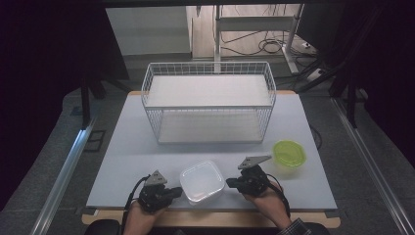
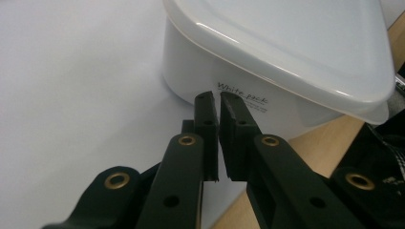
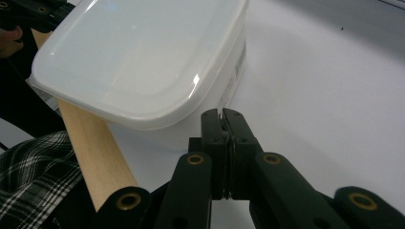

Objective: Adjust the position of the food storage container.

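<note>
A white lidded plastic container (image 1: 202, 181) sits near the six o'clock edge of the pale table (image 1: 127, 142), with the left gripper (image 1: 171, 193) just beside it at its eight o'clock and the right gripper (image 1: 231, 184) just beside it at its three o'clock, both with jaws closed and pointing inward at it. A white wire basket (image 1: 209, 101) stands toward twelve o'clock, well apart from the container. A lime-green round lidded bowl (image 1: 289, 152) lies at the right gripper's two o'clock.

Dim surroundings, bright table, perhaps slight blur.
</note>
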`<action>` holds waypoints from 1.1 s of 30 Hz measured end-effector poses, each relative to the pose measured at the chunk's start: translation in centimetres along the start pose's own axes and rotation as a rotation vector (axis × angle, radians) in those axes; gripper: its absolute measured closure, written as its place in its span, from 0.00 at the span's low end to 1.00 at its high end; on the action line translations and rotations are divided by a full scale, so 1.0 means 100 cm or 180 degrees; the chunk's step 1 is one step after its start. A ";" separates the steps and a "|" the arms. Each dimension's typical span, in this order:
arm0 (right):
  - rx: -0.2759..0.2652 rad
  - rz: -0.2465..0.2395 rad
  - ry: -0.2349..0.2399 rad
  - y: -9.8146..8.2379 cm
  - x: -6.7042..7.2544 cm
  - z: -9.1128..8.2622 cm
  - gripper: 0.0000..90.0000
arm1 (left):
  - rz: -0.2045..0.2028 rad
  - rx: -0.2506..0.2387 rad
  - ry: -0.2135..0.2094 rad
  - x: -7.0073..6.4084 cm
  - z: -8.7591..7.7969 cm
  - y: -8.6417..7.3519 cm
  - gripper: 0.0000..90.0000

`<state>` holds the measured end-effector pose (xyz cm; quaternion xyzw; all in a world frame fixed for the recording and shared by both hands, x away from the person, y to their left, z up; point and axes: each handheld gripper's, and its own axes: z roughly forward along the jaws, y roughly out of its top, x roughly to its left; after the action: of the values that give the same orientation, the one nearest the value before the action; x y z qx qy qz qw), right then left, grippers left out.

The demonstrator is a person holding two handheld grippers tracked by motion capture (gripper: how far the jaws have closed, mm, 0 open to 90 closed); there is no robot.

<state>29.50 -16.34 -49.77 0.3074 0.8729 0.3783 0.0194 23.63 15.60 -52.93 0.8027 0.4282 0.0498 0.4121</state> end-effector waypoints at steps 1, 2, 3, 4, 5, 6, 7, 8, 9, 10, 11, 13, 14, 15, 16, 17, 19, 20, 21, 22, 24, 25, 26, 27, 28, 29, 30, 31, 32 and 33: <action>-0.0015 0.0026 0.0014 0.000 0.000 0.001 0.98 | 0.0004 0.0000 0.0003 0.001 0.001 0.002 0.96; -0.0018 0.0035 0.0015 0.001 -0.001 0.001 0.98 | 0.0012 -0.0001 0.0012 0.001 0.003 0.005 0.97; -0.0005 0.0022 -0.0028 0.001 0.000 0.001 0.98 | 0.0010 -0.0001 0.0012 0.002 0.005 0.008 0.97; 0.0003 0.0021 -0.0057 0.001 0.000 0.001 0.98 | 0.0016 0.0006 0.0027 0.003 0.006 0.010 0.97; -0.0004 0.0032 -0.0062 0.001 -0.001 0.001 0.98 | 0.0016 0.0004 0.0028 0.004 0.008 0.012 0.98; -0.0007 0.0043 -0.0072 0.000 -0.001 0.001 0.98 | 0.0010 0.0007 0.0015 0.005 0.010 0.015 0.98; -0.0014 0.0036 -0.0087 0.000 -0.002 0.000 0.98 | 0.0010 0.0010 0.0010 0.006 0.012 0.017 0.98; -0.0019 0.0049 -0.0093 0.000 -0.003 0.000 0.98 | 0.0019 0.0012 0.0020 0.006 0.014 0.020 0.98; -0.0026 0.0058 -0.0103 0.000 -0.004 -0.001 0.98 | 0.0035 0.0018 0.0029 0.007 0.016 0.022 0.98; -0.0027 0.0065 -0.0114 0.000 -0.004 -0.001 0.98 | 0.0050 0.0020 0.0037 0.008 0.018 0.025 0.98; -0.0033 0.0081 -0.0127 0.000 -0.005 -0.001 0.98 | 0.0060 0.0027 0.0043 0.009 0.019 0.028 0.98; -0.0047 0.0098 -0.0152 0.000 -0.006 -0.002 0.98 | 0.0079 0.0003 0.0057 0.012 0.021 0.035 0.98; -0.0051 0.0111 -0.0166 0.000 -0.007 -0.002 0.98 | 0.0079 -0.0005 0.0056 0.013 0.023 0.039 0.99; -0.0067 0.0132 -0.0192 0.000 -0.008 -0.003 0.98 | 0.0099 -0.0008 0.0069 0.014 0.024 0.042 0.99; -0.0067 0.0132 -0.0192 0.000 -0.008 -0.003 0.98 | 0.0101 -0.0007 0.0079 0.014 0.026 0.046 0.99; -0.0081 0.0135 -0.0201 0.000 -0.009 -0.003 0.98 | 0.0106 0.0000 0.0088 0.015 0.027 0.048 1.00; -0.0093 0.0160 -0.0226 0.000 -0.011 -0.004 0.98 | 0.0101 0.0012 0.0094 0.015 0.029 0.051 1.00; -0.0093 0.0160 -0.0226 0.000 -0.011 -0.004 0.98 | 0.0100 0.0009 0.0089 0.014 0.029 0.051 1.00; -0.0097 0.0166 -0.0232 0.000 -0.012 -0.004 0.98 | 0.0094 0.0011 0.0075 0.014 0.029 0.050 1.00; -0.0099 0.0175 -0.0227 0.000 -0.013 -0.003 0.98 | 0.0092 0.0011 0.0057 0.014 0.028 0.049 1.00; -0.0096 0.0165 -0.0235 0.000 -0.014 -0.003 0.98 | 0.0084 -0.0005 0.0030 0.012 0.025 0.046 1.00; -0.0087 0.0161 -0.0253 0.001 -0.014 -0.002 0.98 | 0.0084 -0.0010 0.0028 0.010 0.023 0.044 1.00; -0.0082 0.0148 -0.0272 0.001 -0.014 -0.001 0.98 | 0.0080 -0.0006 0.0034 0.009 0.022 0.043 1.00; -0.0080 0.0137 -0.0284 0.001 -0.014 -0.001 0.98 | 0.0087 -0.0008 0.0049 0.008 0.022 0.043 0.99; -0.0083 0.0143 -0.0289 0.002 -0.014 0.000 0.98 | 0.0088 -0.0012 0.0052 0.008 0.022 0.042 0.99; -0.0085 0.0131 -0.0301 0.002 -0.014 0.000 0.98 | 0.0083 -0.0010 0.0047 0.008 0.022 0.042 0.99; -0.0082 0.0118 -0.0311 0.003 -0.014 0.000 0.98 | 0.0079 -0.0014 0.0045 0.009 0.021 0.042 0.98; -0.0080 0.0107 -0.0310 0.003 -0.014 0.001 0.98 | 0.0082 -0.0017 0.0042 0.010 0.021 0.042 0.97; -0.0081 0.0101 -0.0306 0.003 -0.014 0.001 0.97 | 0.0081 -0.0018 0.0043 0.010 0.020 0.041 0.95; -0.0086 0.0093 -0.0308 0.003 -0.015 0.000 0.96 | 0.0085 -0.0026 0.0061 0.011 0.018 0.040 0.91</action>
<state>30.84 -17.01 -49.91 0.3378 0.8612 0.3750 0.0603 27.66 14.10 -51.64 0.8062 0.4211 0.0647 0.4105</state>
